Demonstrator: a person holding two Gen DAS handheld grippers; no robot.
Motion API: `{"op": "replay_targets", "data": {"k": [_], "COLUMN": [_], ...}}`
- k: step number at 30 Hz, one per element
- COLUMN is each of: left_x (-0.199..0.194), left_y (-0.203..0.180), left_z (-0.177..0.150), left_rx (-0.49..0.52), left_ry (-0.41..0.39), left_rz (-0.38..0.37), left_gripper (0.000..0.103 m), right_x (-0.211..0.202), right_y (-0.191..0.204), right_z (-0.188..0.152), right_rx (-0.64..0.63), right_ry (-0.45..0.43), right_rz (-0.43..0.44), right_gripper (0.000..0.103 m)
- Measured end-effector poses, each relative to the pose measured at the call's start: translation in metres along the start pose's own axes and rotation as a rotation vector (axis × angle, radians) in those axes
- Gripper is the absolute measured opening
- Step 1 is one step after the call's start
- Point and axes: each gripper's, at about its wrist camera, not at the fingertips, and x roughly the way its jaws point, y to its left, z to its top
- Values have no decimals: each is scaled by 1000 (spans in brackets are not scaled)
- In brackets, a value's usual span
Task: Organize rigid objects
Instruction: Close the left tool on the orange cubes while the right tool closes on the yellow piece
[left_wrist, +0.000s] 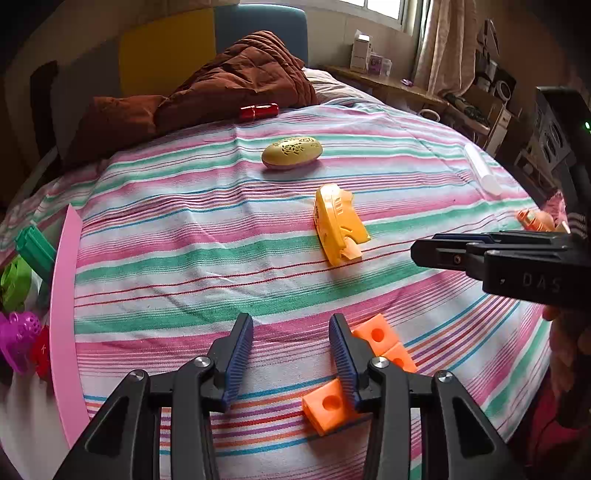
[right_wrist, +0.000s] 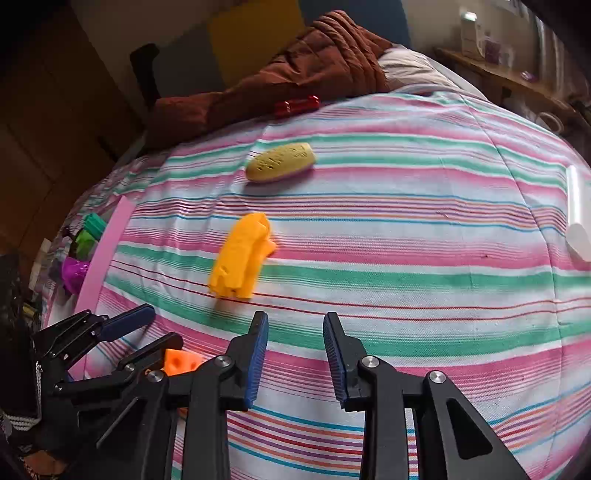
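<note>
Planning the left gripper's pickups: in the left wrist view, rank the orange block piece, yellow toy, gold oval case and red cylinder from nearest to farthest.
From the left gripper:
1. Orange block piece, beside its right finger.
2. Yellow toy, mid-bed, slightly right.
3. Gold oval case, farther up the bedspread.
4. Red cylinder, against the brown quilt.

We see the toy (left_wrist: 340, 225) lying mid-bed (left_wrist: 184, 229), the oval case (left_wrist: 291, 152) behind it, the blocks (left_wrist: 384, 347) nearest us, the tray (left_wrist: 64, 325) at the left edge.

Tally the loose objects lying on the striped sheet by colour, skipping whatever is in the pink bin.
Yellow: 2, the perforated oval case and the plastic toy
Orange: 2, the holed block piece and a toy
Red: 1, the cylinder
White: 1, the tube
Total: 6
</note>
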Motion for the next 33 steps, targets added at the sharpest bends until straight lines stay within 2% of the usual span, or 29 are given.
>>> {"op": "replay_targets", "data": {"k": [2, 4, 8, 11, 12, 16, 20, 23, 26, 30, 33], "left_x": [-14, -28, -33, -19, -14, -5, -8, -8, -8, -9, -9], "left_y": [9, 13, -6, -20, -23, -29, -30, -27, -24, -26, -28], "left_z": [1, 2, -2, -6, -8, -15, -18, -19, -19, -20, -20], "left_rx": [-52, -64, 31, 98, 117, 152, 161, 135, 120, 123, 113], "left_ry": [-50, -91, -60, 4, 15, 47, 32, 30, 31, 31, 30], "left_rz": [-9, -70, -184, -233, -229, -220, -222, -220, -225, -215, -203], "left_gripper": [43, 43, 44, 44, 44, 44, 43, 38, 38, 38, 38], "right_x": [-2, 1, 4, 0, -1, 4, 25, 48, 63, 61, 50], "right_y": [3, 5, -5, -10, -10, 2, 14, 27, 36, 33, 17], "right_z": [0, -1, -3, -2, -1, 9, 28, 40, 46, 43, 37], "right_rx": [11, 29, 88, 132, 138, 113, 94, 50, -14, -64, -21], "right_ry": [-3, 3, 10, -10, -19, -29, 0, 47, 55, 63, 69], "right_rz": [42, 45, 47, 70, 74, 57, 63, 35, -10, -62, -37], "right_gripper": [38, 38, 39, 51, 56, 63, 64, 64, 59, 27, 27]}}
